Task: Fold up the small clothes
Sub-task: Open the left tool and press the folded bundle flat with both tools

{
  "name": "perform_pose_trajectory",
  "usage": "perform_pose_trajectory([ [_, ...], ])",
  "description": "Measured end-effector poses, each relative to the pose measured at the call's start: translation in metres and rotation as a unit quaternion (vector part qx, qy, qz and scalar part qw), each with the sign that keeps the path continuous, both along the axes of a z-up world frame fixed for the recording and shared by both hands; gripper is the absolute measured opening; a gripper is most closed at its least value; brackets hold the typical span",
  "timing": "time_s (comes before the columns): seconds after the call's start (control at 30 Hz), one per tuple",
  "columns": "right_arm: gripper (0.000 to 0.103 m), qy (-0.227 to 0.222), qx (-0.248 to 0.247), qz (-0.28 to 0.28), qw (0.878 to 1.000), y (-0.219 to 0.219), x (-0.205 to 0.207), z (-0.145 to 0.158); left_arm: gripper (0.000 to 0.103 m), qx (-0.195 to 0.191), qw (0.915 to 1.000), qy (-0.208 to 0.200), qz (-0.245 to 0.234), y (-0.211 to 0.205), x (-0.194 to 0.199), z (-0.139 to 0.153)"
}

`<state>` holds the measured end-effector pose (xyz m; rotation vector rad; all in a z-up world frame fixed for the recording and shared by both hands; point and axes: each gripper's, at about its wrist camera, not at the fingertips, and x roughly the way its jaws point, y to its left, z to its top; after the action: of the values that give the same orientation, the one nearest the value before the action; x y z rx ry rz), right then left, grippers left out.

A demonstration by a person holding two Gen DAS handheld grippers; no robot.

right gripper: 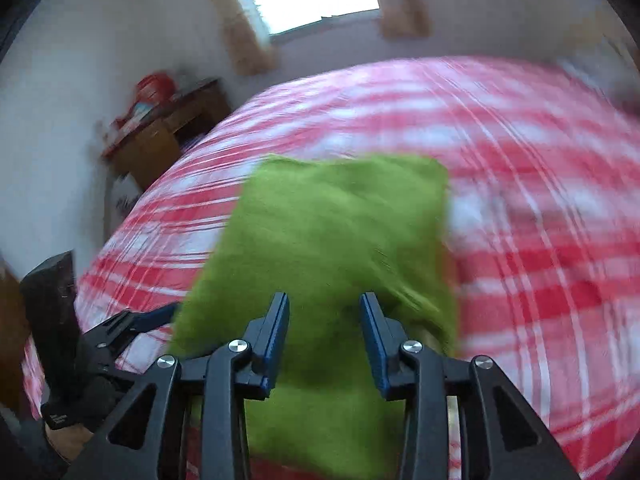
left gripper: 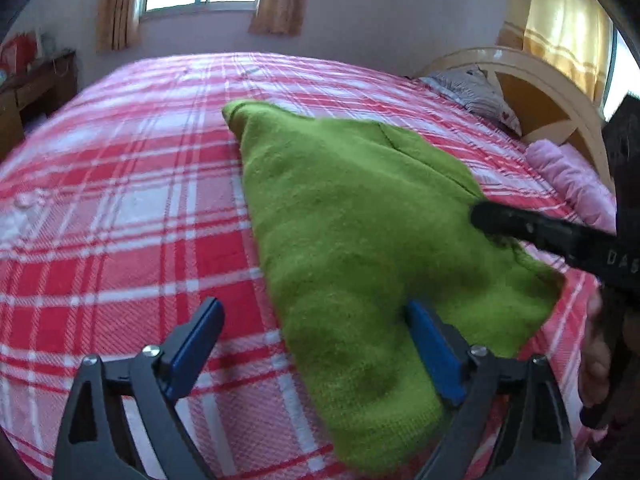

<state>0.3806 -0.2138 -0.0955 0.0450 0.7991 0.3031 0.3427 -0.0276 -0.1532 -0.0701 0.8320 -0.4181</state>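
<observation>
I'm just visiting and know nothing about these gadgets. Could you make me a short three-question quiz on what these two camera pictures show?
1. True or false: the green garment lies on a red and white plaid bedspread.
2. Multiple choice: in its own view, the left hand-held gripper is A) shut on the garment, B) open with one finger over the garment, C) out of sight.
3. Fill in: the right hand-held gripper hangs open over the ____ cloth.

Key: 1 true; 2 B; 3 green.
</observation>
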Motion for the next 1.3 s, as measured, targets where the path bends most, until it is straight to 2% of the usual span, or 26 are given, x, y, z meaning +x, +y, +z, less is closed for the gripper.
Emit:
perform_pose_trajectory([
  [0.07,0.038,0.004,-0.025,0.028,0.999,0.019,0.017,0.001,0.095,-0.017,0.9998,0.012,0.005,0.005,0.0,-0.003],
  [0.13,0.038,0.027,-0.038,0.055,0.997,0.039,0.039,-0.008,0.095,-0.026,0.9996,0.013,0.006,0.007,-0.002,-0.003],
  [0.23,0.038,0.066,-0.084,0.077,0.991,0.059,0.074,-0.037,0.096,-0.028,0.9995,0.014,0.007,0.007,-0.003,-0.004],
  [0.37,0.038,0.066,-0.053,0.07,0.994,0.048,0.084,-0.044,0.1,-0.016,0.9998,0.013,0.002,0.002,-0.004,-0.005],
  [0.43,0.038,0.057,-0.047,0.074,0.995,0.045,0.078,-0.039,0.101,-0.024,0.9996,0.014,0.0,0.003,-0.004,-0.004],
  [0.53,0.04,0.015,0.003,0.07,0.997,0.025,0.06,-0.019,0.101,-0.065,0.9976,0.01,0.021,0.02,-0.005,-0.002],
  [0.6,0.04,-0.005,0.028,0.046,0.999,-0.005,0.051,-0.01,0.103,-0.114,0.9919,0.011,0.054,0.039,-0.003,-0.002],
  [0.63,0.04,-0.002,0.03,0.036,0.999,-0.013,0.05,-0.009,0.103,-0.126,0.9898,0.017,0.065,0.044,-0.001,-0.004],
  [0.7,0.04,0.033,0.013,0.009,0.999,-0.036,0.052,-0.022,0.103,-0.148,0.9856,0.025,0.078,0.052,0.004,-0.005],
  [0.73,0.04,0.045,0.005,0.0,0.999,-0.046,0.052,-0.032,0.103,-0.141,0.9861,0.028,0.083,0.05,0.007,-0.004],
  [0.8,0.038,0.044,0.019,0.011,0.999,-0.056,0.049,-0.044,0.103,-0.108,0.9907,0.028,0.078,0.038,0.011,-0.001],
  [0.9,0.038,0.028,0.022,0.016,0.999,-0.056,0.045,-0.045,0.103,-0.037,0.9975,0.033,0.051,0.011,0.019,-0.002],
  [0.93,0.039,0.027,0.02,0.018,0.999,-0.054,0.045,-0.043,0.103,-0.026,0.998,0.03,0.049,0.01,0.018,-0.003],
  [0.97,0.04,0.026,0.026,0.023,0.999,-0.054,0.044,-0.04,0.103,-0.021,0.998,0.027,0.052,0.009,0.017,-0.004],
  [1.07,0.042,0.004,0.091,0.02,0.996,-0.074,0.037,-0.028,0.103,-0.02,0.9981,0.019,0.055,0.009,0.012,-0.004],
  [1.13,0.054,-0.007,0.136,-0.021,0.99,-0.098,0.04,-0.026,0.103,-0.018,0.9982,0.018,0.055,0.009,0.01,-0.004],
  [1.17,0.062,0.003,0.156,-0.039,0.987,-0.108,0.045,-0.029,0.103,-0.018,0.9982,0.018,0.054,0.009,0.009,-0.004],
  [1.23,0.063,0.025,0.192,-0.058,0.979,-0.123,0.055,-0.036,0.103,-0.02,0.9982,0.019,0.054,0.01,0.013,-0.005],
  [1.3,0.063,0.067,0.21,-0.072,0.973,-0.134,0.068,-0.051,0.103,-0.021,0.9982,0.019,0.053,0.008,0.015,-0.005],
])
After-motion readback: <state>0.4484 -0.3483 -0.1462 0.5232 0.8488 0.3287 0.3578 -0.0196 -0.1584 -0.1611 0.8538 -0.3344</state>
